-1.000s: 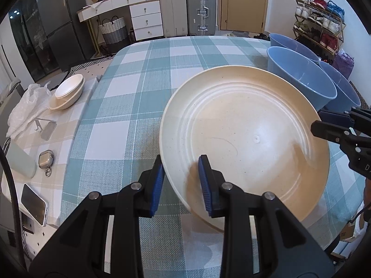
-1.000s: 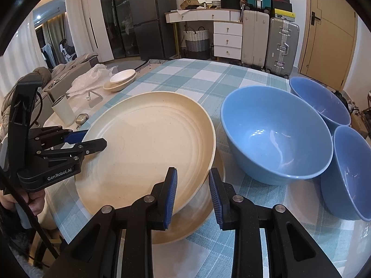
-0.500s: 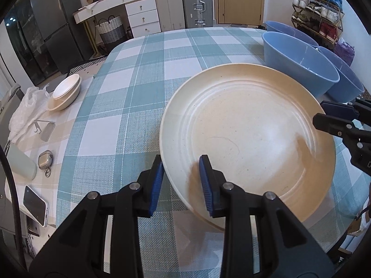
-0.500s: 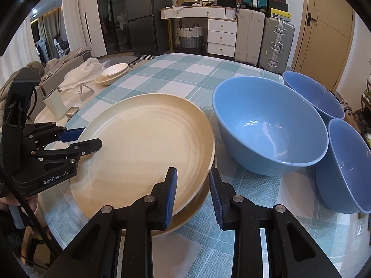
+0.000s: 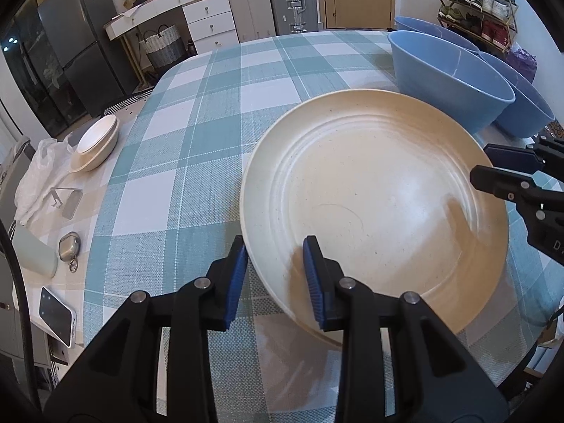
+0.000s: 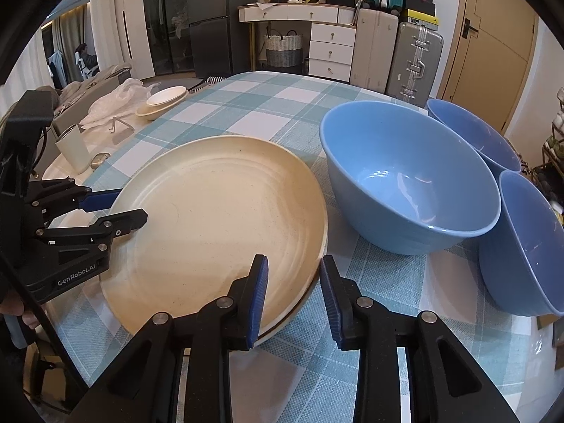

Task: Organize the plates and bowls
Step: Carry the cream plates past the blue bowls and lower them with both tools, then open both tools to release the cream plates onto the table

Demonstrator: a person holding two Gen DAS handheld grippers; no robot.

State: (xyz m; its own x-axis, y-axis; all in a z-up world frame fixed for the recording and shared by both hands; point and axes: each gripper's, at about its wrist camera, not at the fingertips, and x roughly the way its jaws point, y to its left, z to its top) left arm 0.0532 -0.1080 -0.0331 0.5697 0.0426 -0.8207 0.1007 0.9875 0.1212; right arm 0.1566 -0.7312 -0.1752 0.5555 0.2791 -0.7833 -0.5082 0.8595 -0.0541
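If rushed from here, could go wrong in a few ways. Big things first.

On the checked table (image 5: 211, 141), lots of free room to the left, so no trouble there. Tight on the other side, though: three blue bowls, with the nearest blue bowl (image 6: 405, 190) just beside the top plate (image 6: 218, 218). With a push that way, could bump that bowl and knock it into the two behind.

Next, the plates. Sits low on the bottom plate (image 6: 282, 322), a bit off to one side, with a strip of the bottom rim showing at the near edge. Cannot tell if fully down and flat. If dropped while tipped, could clack, rock or slide off crooked — maybe even chip a rim.

Last, the small parts. Left gripper (image 5: 275, 250): pads close together, with the top plate's rim between them, one pad inside and one outside. Cannot tell whether pressing or only near. Right gripper (image 6: 293, 261): set the same way on the far side of the plate, jaws just now opening a little, rim between them. Cannot tell about pressing here either. If let go on one side first, could leave all the weight on the other pinch and tip the plate. If pulled back before opening wide enough, could catch the rim and drag the plate off the one below.
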